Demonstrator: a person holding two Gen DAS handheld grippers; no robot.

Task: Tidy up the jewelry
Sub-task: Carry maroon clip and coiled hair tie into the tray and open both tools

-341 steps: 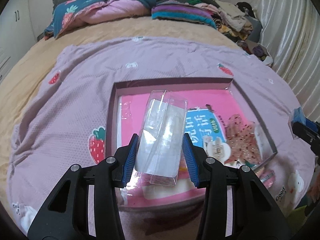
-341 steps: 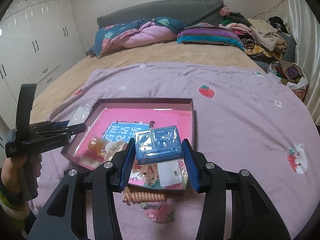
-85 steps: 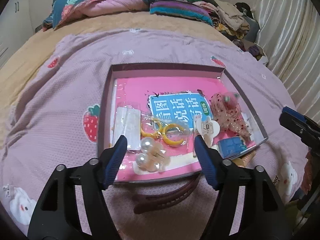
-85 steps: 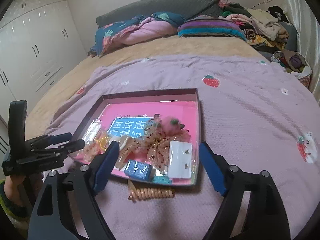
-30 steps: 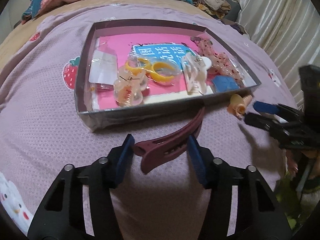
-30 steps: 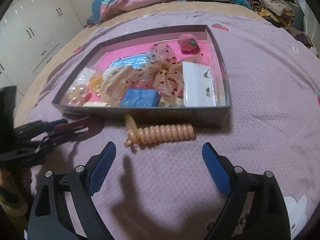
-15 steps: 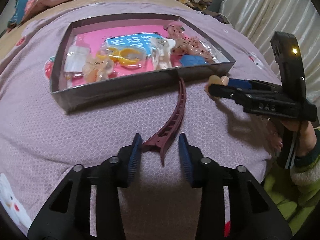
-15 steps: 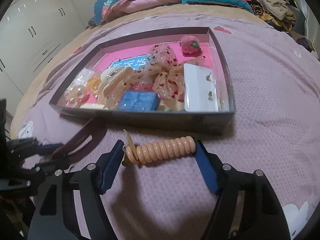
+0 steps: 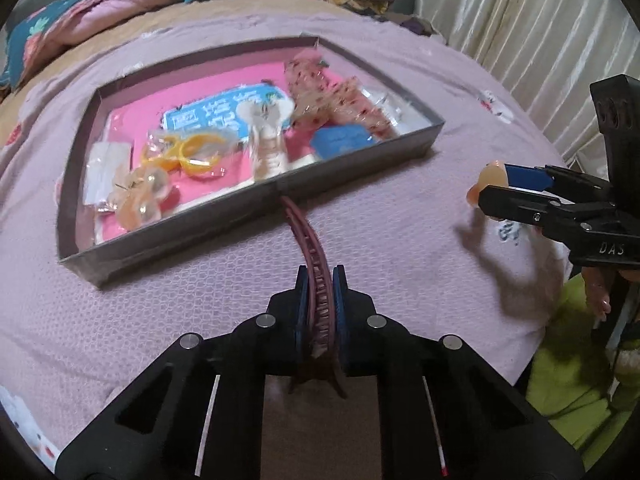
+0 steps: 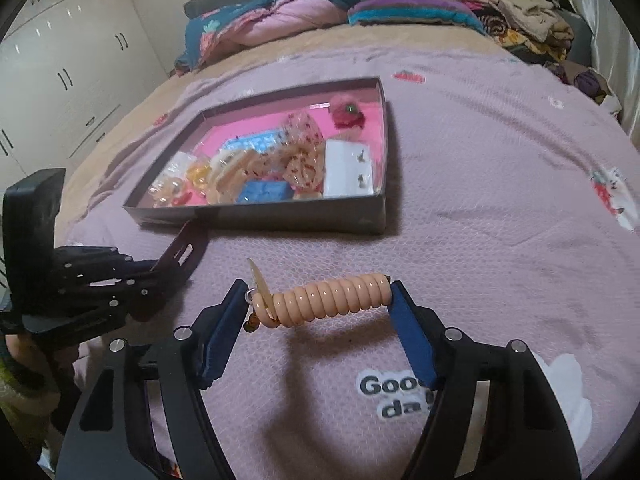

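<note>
Left tool [image 9: 320, 284]: jaws have just been closing and now pinch the maroon hair clip [image 9: 310, 248] near its tail, lower centre of the left wrist view. The grip sits low on the curved clip, apparently so its long end can swing over the wall of the tray [image 9: 356, 160]; that tip meets or nearly meets the wall.

Right tool [image 10: 320, 308]: jaws moderately wide, pressing the peach coil hair tie [image 10: 332, 300] end to end, lower centre of the right wrist view, clear of the purple bedspread [image 10: 500, 200]. An endwise hold keeps the springy coil from unwinding, in my judgement.

Tray: upper centre, already holding the yellow hoops [image 9: 196, 156], a blue box [image 9: 340, 140] and a spotted bow [image 9: 332, 96].

Obscured: the contents are blurred, and the small charm at the coil's left end is indistinct. Whether the clip tip touches the wall cannot be told.
</note>
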